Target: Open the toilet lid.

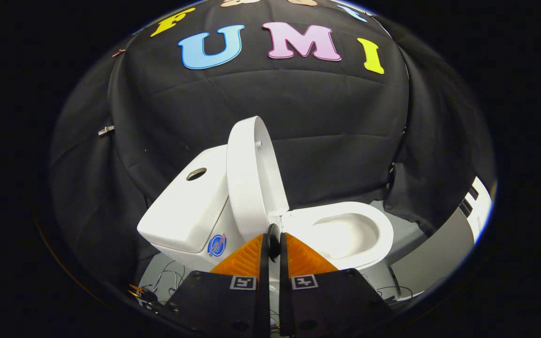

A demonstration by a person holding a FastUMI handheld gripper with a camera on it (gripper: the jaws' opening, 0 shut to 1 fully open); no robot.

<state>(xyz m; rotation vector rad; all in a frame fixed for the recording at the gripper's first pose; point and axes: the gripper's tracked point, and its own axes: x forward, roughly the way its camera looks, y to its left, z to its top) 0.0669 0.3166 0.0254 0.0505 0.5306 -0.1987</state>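
Item: toilet [336, 234], glossy white ceramic, set against the booth's black cloth wall, standing directly beyond the jaws. Lid [247, 178]: smooth white oval shell, hinged at the rear of the bowl, now raised to near upright and resting back toward the tank [186, 206]; its long axis runs vertically, its free edge uppermost, its hinge end just ahead of the fingertips. Bowl [350, 230]: rounded rim, open and uncovered, extending to the right of the lid. Tank: boxy with softened corners, a round recess on its top face and a small round sticker on its side, lying left of the lid. Gripper [274, 244]: jaws brought close together with only a narrow slit between them, gripping nothing; ribbed pads [247, 260] face inward, square printed markers sit on the finger bodies. Thin wires [167, 277] trail on the floor beside the toilet's base. Assessment: the lid appears already opened, so the task looks complete or nearly so; any remaining move would be a light push backward on the lid's face.
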